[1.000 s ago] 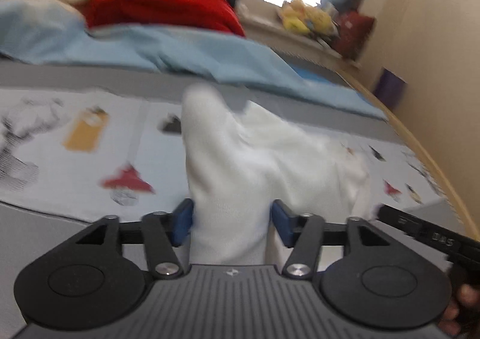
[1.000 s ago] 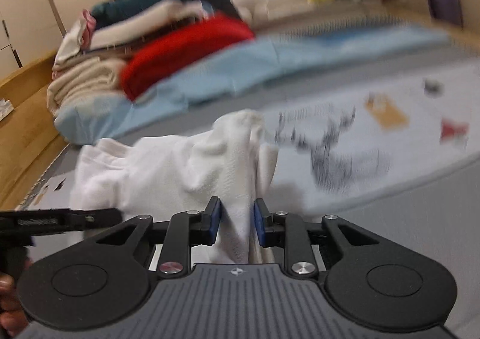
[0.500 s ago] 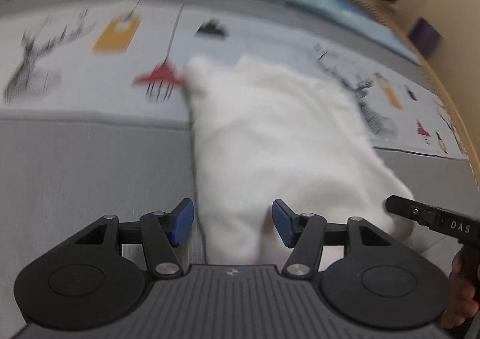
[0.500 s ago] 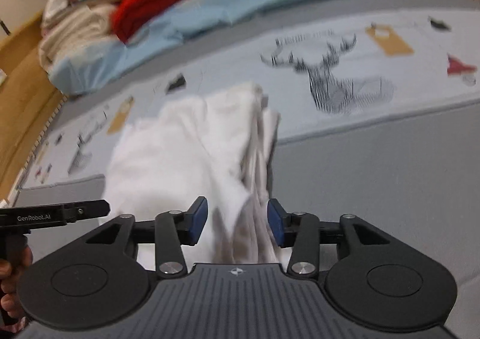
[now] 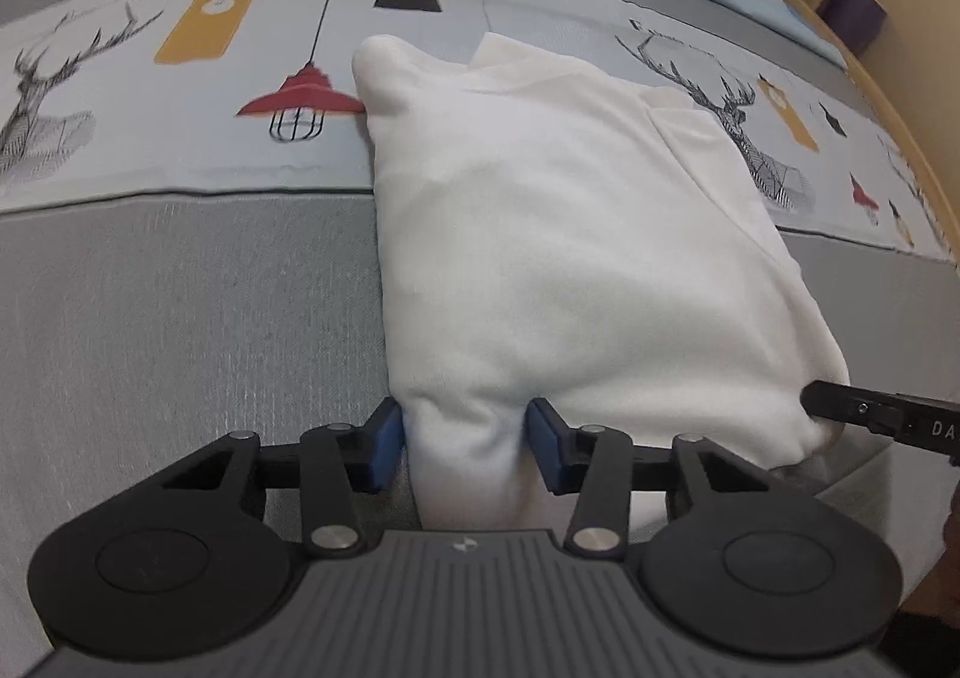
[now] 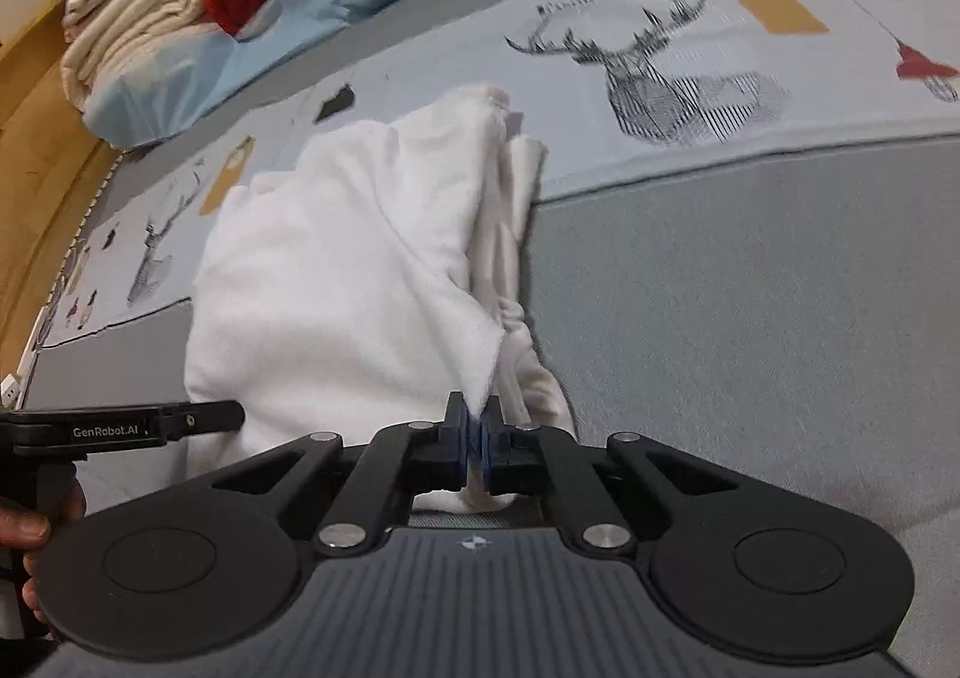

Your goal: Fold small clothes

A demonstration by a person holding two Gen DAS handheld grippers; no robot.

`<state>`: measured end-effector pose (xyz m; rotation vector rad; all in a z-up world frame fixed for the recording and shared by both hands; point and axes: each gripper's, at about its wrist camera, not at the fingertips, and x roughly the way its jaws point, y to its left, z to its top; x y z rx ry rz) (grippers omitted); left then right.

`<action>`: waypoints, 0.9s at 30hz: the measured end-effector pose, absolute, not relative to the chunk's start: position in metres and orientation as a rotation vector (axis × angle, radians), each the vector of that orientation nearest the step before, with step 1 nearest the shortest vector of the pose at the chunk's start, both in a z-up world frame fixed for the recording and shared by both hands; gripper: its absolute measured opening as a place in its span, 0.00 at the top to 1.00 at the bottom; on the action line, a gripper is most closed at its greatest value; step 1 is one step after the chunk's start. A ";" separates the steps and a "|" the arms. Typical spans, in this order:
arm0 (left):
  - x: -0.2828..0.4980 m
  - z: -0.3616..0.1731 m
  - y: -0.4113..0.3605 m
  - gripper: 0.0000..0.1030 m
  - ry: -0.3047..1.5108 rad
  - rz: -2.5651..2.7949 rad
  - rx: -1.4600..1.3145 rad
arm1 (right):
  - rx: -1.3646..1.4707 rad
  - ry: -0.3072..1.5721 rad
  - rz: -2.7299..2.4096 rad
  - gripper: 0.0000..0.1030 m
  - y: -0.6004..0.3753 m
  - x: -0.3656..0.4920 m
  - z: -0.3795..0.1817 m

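Note:
A white garment (image 5: 570, 234) lies folded in a thick rectangle on the bed. My left gripper (image 5: 465, 438) stands open at its near left corner, with a bunch of the cloth between the blue pads (image 5: 384, 441), which do not pinch it. In the right wrist view the same white garment (image 6: 348, 270) lies ahead, with loose layered edges on its right side. My right gripper (image 6: 477, 441) is shut on a thin corner of the cloth at the near edge. The other gripper shows at the side of each view.
The bedspread (image 5: 150, 318) is grey with a pale printed band of deer and lamps (image 6: 654, 78). A pile of red, cream and light blue laundry (image 6: 198, 0) lies at the far left. A wooden bed rail (image 6: 36, 150) runs along the left side.
The garment came down from the air and now lies flat on the bed. My right gripper, open half a second ago, has closed on the near corner. My left gripper has stayed open.

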<state>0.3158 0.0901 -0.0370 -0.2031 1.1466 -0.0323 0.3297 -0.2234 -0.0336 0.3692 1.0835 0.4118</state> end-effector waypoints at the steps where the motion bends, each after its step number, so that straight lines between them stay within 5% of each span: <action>1: 0.317 -0.037 0.090 0.51 1.141 -0.038 -0.194 | 0.379 1.099 0.406 0.97 -0.225 0.329 -0.036; 13: 0.302 -0.038 0.089 0.48 1.201 -0.062 -0.073 | 0.284 1.089 0.417 0.95 -0.215 0.321 -0.030; 18: 0.288 -0.035 0.091 0.48 1.192 -0.052 -0.048 | 0.252 1.132 0.350 0.72 -0.220 0.323 -0.039; 20: 0.278 -0.022 0.088 0.47 1.176 -0.036 0.000 | 0.248 1.105 0.348 0.72 -0.222 0.317 -0.031; 22: 0.263 0.005 0.085 0.40 1.105 -0.002 0.037 | 0.207 1.039 0.366 0.72 -0.222 0.303 -0.011; 24: 0.243 0.035 0.083 0.21 1.009 0.013 0.021 | 0.125 0.957 0.385 0.72 -0.223 0.286 0.014; 27: 0.202 0.074 0.073 0.12 0.863 0.028 -0.015 | 0.106 0.837 0.359 0.63 -0.231 0.254 0.055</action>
